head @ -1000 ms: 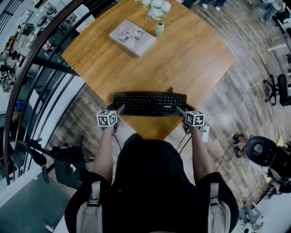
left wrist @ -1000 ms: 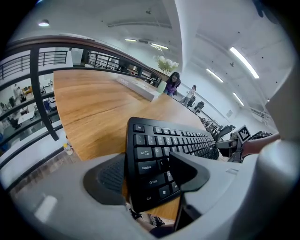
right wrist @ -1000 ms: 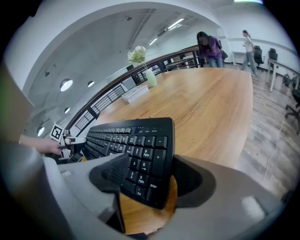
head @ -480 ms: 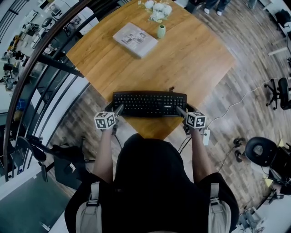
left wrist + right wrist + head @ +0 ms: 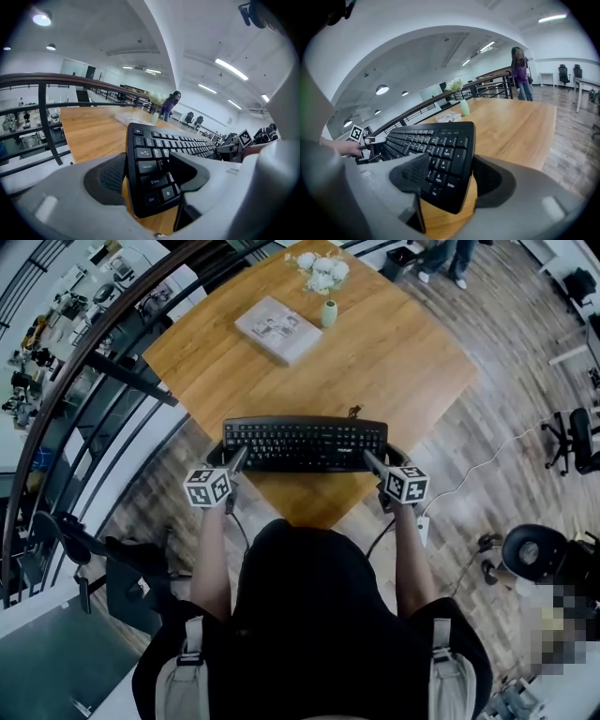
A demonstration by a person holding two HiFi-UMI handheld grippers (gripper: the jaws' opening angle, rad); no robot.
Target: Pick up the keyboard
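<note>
A black keyboard (image 5: 305, 443) hangs crosswise over the near corner of the wooden table (image 5: 375, 371), seemingly a little above the wood. My left gripper (image 5: 234, 458) is shut on its left end, and my right gripper (image 5: 370, 461) is shut on its right end. In the left gripper view the jaws clamp the keyboard (image 5: 159, 159) at the Shift and Ctrl keys, with the left gripper (image 5: 150, 173) pinching top and underside. In the right gripper view the number-pad end of the keyboard (image 5: 436, 154) sits between the jaws of the right gripper (image 5: 450, 180).
A book (image 5: 277, 329), a small green vase (image 5: 328, 313) and white flowers (image 5: 319, 268) lie at the table's far side. A dark railing (image 5: 103, 362) runs along the left. Office chairs (image 5: 581, 432) stand on the floor to the right. A person (image 5: 519, 72) stands far off.
The keyboard, held by both grippers, has moved slightly away from me and looks larger, so it has risen. The grippers have spread outward with it.
</note>
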